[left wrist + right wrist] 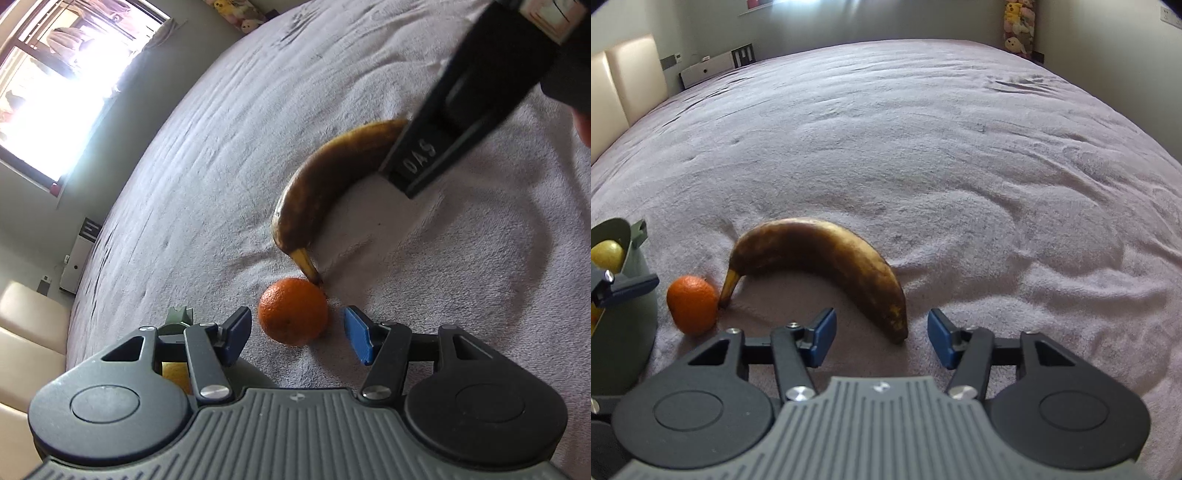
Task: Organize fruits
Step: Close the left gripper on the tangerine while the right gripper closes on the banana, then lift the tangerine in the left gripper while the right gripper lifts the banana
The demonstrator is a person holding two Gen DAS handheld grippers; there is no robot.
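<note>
An orange (293, 311) lies on the bed blanket (221, 155), just ahead of my open left gripper (297, 334), partly between its blue pads and touching neither. A brown overripe banana (325, 188) lies beyond it, its stem tip touching the orange. In the right wrist view the banana (827, 262) lies just ahead of my open right gripper (881, 338), its blunt end between the pads, and the orange (692, 304) sits to the left. A green bowl (624, 306) at the left edge holds a yellow fruit (607, 254).
The right gripper's black body (461, 110) hangs over the banana's far end in the left wrist view. The green bowl's rim (179, 319) peeks out behind my left finger. A padded headboard (628, 77) and plush toys (1017, 27) stand beyond the bed.
</note>
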